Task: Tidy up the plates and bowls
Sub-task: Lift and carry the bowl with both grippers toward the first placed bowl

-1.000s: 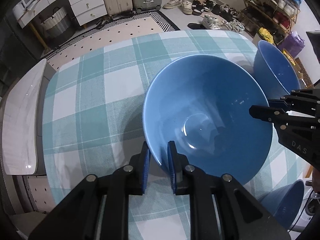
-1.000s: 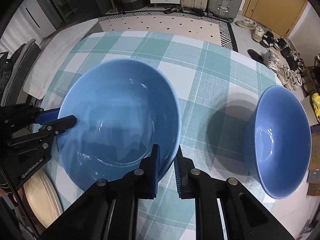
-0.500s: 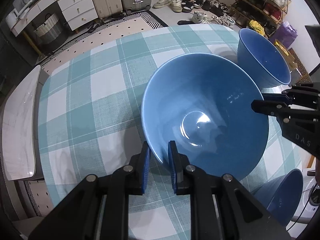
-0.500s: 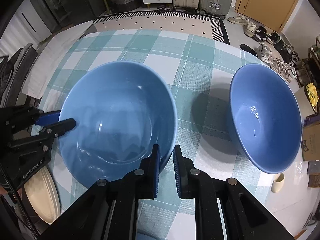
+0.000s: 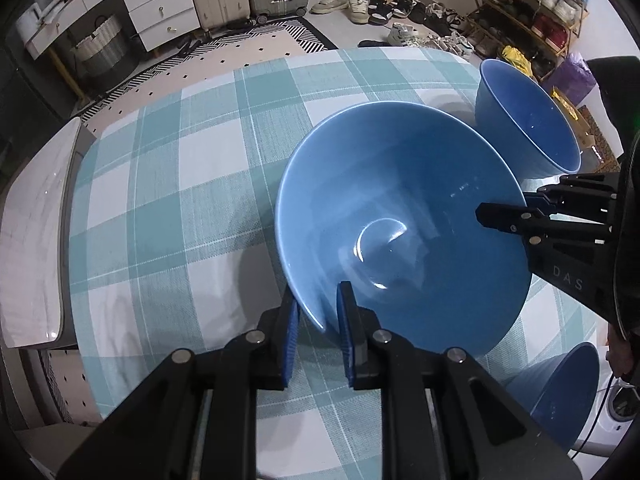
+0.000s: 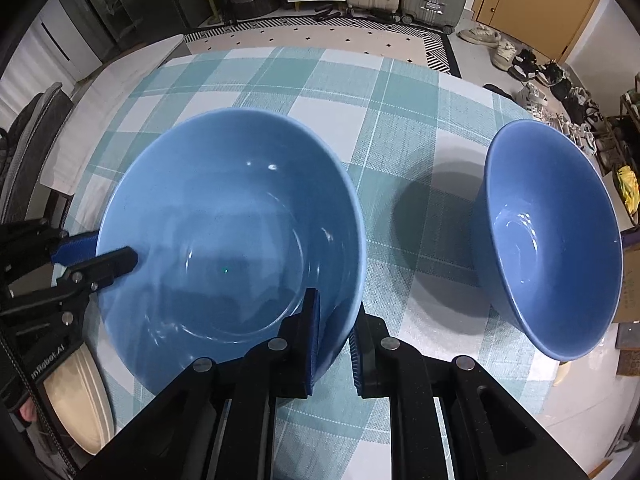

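A large blue bowl (image 5: 400,216) (image 6: 224,232) hangs just above the teal-checked table (image 5: 180,200) (image 6: 380,92), held by opposite sides of its rim. My left gripper (image 5: 318,308) is shut on the near rim in the left wrist view and shows at the left (image 6: 100,256) in the right wrist view. Across from it, my right gripper (image 6: 334,320) is shut on the other side of the rim and shows at the right (image 5: 500,216) in the left wrist view. A second blue bowl (image 5: 528,120) (image 6: 552,240) stands on the table beside it.
A third blue bowl (image 5: 560,380) sits at the table's near right corner. A cream plate (image 6: 76,400) lies low at the left. A white bench top (image 5: 32,220) runs along the table's left edge. Shoes, a shoe rack (image 5: 532,12) and suitcases stand beyond.
Both grips on the large bowl hold as before. The bowl and both grippers have drifted slightly, so the second bowl shows a little nearer to the held bowl.
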The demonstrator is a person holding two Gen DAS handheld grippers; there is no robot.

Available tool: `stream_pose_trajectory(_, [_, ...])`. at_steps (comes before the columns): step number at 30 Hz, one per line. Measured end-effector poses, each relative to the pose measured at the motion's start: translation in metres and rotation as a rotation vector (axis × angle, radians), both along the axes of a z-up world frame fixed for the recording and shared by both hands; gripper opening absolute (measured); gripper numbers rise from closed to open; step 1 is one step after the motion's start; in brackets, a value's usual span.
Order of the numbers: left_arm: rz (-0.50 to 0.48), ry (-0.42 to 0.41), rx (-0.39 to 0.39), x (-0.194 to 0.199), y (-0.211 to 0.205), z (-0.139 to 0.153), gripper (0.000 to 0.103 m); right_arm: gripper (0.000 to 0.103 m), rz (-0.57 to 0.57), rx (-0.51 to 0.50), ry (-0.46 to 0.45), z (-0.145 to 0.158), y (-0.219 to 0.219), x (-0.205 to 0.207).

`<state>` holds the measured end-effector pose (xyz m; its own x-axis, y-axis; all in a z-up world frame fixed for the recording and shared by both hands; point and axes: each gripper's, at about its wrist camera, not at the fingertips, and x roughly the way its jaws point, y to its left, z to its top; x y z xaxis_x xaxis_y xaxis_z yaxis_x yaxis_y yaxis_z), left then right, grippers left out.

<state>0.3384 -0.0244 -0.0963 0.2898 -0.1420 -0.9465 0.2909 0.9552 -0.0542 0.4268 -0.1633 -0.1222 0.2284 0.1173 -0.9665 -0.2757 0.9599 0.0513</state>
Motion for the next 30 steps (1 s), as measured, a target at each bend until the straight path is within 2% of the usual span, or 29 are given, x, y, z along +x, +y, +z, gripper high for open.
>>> stream_pose_trajectory(3, [0.022, 0.055, -0.047, 0.001, 0.001, 0.001, 0.016, 0.012, -0.016, -0.007, -0.004, 0.002, -0.001, 0.0])
stream_pose_trajectory(9, [0.012, 0.035, -0.051, -0.006, -0.006, 0.015, 0.017, 0.011, -0.061, 0.021, -0.013, 0.013, -0.013, -0.003])
stream_pose_trajectory(16, [-0.005, 0.005, -0.067, -0.019, -0.013, 0.039, 0.017, 0.011, -0.075, 0.021, -0.054, 0.041, -0.022, -0.017])
stream_pose_trajectory(22, [-0.027, -0.017, -0.08, -0.039, -0.019, 0.061, 0.017, 0.011, -0.077, 0.002, -0.098, 0.072, -0.028, -0.041])
stream_pose_trajectory(30, [-0.065, -0.046, -0.098, -0.082, -0.032, 0.085, 0.017, 0.011, -0.084, -0.015, -0.157, 0.112, -0.041, -0.098])
